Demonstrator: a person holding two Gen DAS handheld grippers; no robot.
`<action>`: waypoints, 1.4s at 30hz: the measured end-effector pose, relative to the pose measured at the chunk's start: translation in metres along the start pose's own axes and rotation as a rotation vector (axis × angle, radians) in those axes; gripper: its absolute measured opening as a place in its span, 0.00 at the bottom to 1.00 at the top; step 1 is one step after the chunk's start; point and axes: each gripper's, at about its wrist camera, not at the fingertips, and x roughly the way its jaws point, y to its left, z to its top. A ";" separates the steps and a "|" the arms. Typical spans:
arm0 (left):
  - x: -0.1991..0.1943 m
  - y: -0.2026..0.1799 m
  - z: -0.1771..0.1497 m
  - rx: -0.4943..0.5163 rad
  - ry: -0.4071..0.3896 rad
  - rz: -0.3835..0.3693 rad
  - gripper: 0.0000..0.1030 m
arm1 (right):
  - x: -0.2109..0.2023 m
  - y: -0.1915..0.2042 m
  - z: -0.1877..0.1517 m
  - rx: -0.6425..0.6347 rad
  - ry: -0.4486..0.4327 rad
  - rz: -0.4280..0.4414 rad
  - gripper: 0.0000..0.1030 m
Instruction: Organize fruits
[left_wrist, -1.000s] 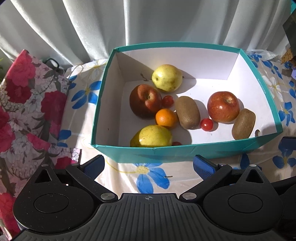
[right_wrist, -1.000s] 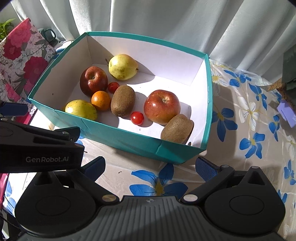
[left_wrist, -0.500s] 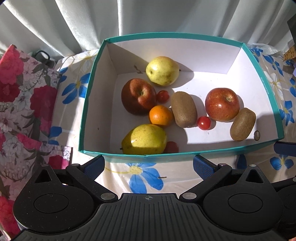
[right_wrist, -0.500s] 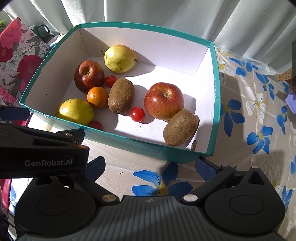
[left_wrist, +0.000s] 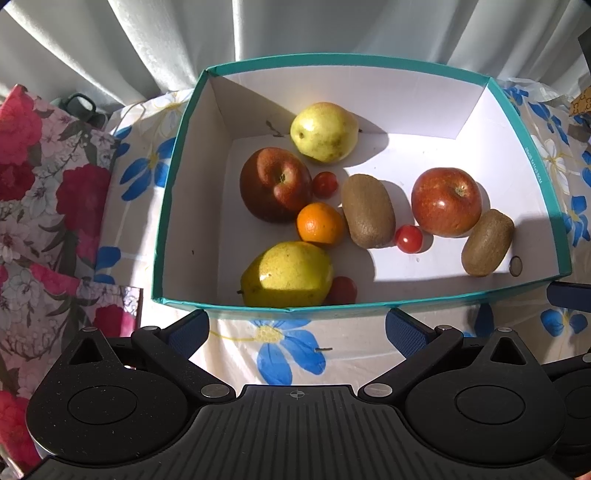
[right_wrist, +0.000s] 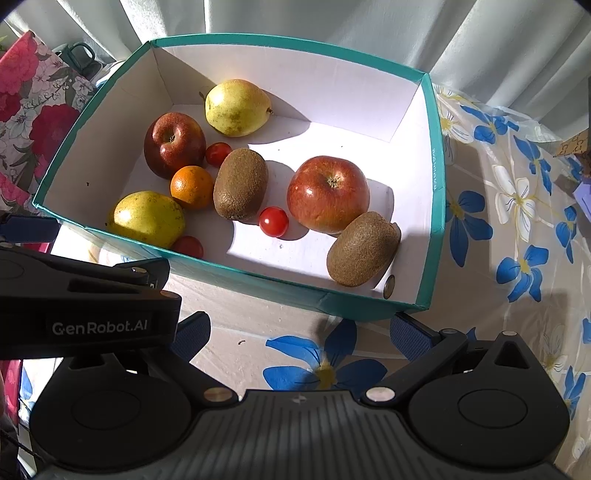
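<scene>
Hovering before the box (left_wrist: 177, 184), both grippers, left (left_wrist: 295, 328) and right (right_wrist: 301, 330), gape empty; picking seems next, perhaps the kiwi (right_wrist: 362, 249) at 12 o'clock.

Both claws nearer, higher over box (left_wrist: 369, 61)

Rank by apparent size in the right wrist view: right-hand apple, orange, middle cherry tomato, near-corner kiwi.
1. right-hand apple
2. near-corner kiwi, though it sits closer to the camera
3. orange
4. middle cherry tomato

Teal box (left_wrist: 177, 192) holds 2 apples, 2 pears, perhaps 3 tomatoes.
</scene>
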 end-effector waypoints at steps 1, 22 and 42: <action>0.000 0.000 0.000 0.000 0.001 0.000 1.00 | 0.000 0.000 0.000 0.001 0.001 0.000 1.00; 0.004 -0.001 0.000 0.012 0.015 0.015 1.00 | 0.003 0.000 -0.001 -0.008 0.015 -0.015 1.00; 0.004 -0.002 0.001 0.015 0.017 0.017 1.00 | 0.004 0.000 -0.002 -0.015 0.014 -0.021 1.00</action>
